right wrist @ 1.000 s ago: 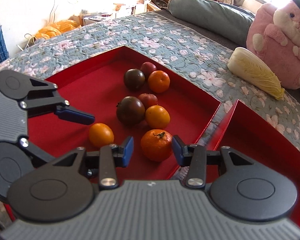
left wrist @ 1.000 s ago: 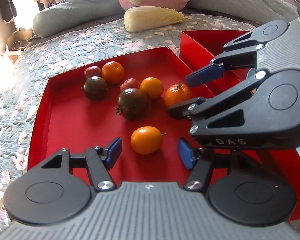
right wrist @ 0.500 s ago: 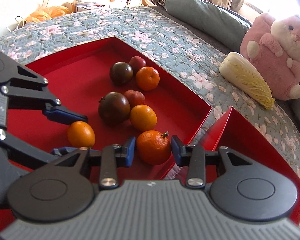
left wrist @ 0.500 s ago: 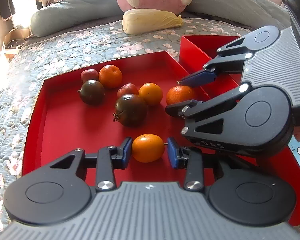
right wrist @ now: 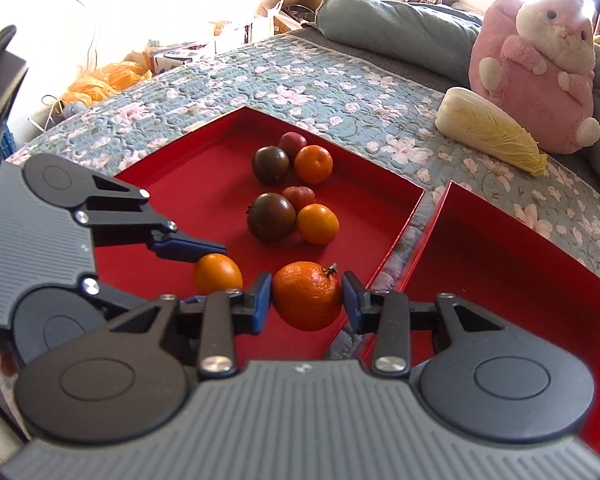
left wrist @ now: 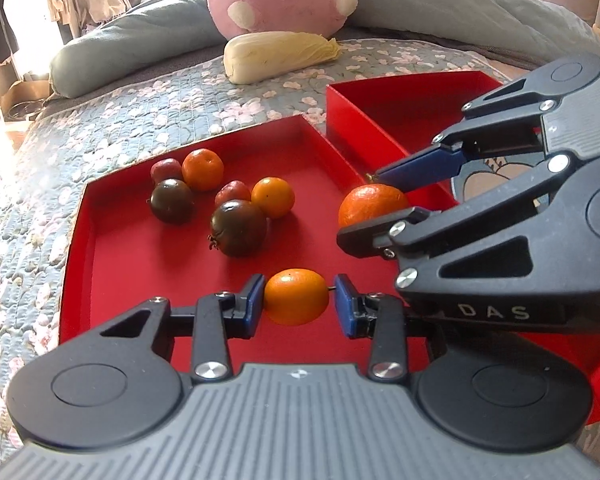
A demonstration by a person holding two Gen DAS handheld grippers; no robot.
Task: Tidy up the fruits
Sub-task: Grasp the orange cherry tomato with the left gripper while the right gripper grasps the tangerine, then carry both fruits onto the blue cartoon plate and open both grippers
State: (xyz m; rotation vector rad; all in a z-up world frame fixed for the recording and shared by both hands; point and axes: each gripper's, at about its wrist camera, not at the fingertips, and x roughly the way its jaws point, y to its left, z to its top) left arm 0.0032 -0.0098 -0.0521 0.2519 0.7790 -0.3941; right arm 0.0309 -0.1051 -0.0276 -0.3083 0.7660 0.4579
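My left gripper [left wrist: 299, 299] is shut on a small smooth orange [left wrist: 296, 297], held just above the floor of the left red tray [left wrist: 112, 280]. My right gripper [right wrist: 306, 296] is shut on a darker stemmed orange [right wrist: 307, 295], near that tray's right wall. Each gripper shows in the other's view: the right gripper [left wrist: 384, 200] with its orange [left wrist: 370, 204], the left gripper [right wrist: 212, 268] with its orange [right wrist: 217, 273]. In the tray lie two more oranges [left wrist: 203, 169] [left wrist: 273, 197], two dark tomatoes [left wrist: 171, 201] [left wrist: 238, 227] and two small red fruits [left wrist: 166, 169].
A second red tray [right wrist: 520, 272] stands to the right, separated by a strip of floral quilt [right wrist: 320, 84]. A pale cabbage [right wrist: 490, 134] and a pink plush toy [right wrist: 534, 72] lie behind on the bed. A grey pillow [left wrist: 140, 44] lines the back.
Both grippers went from open around their oranges to shut on them. Both have since risen a little with the fruit, and the trays look farther below.
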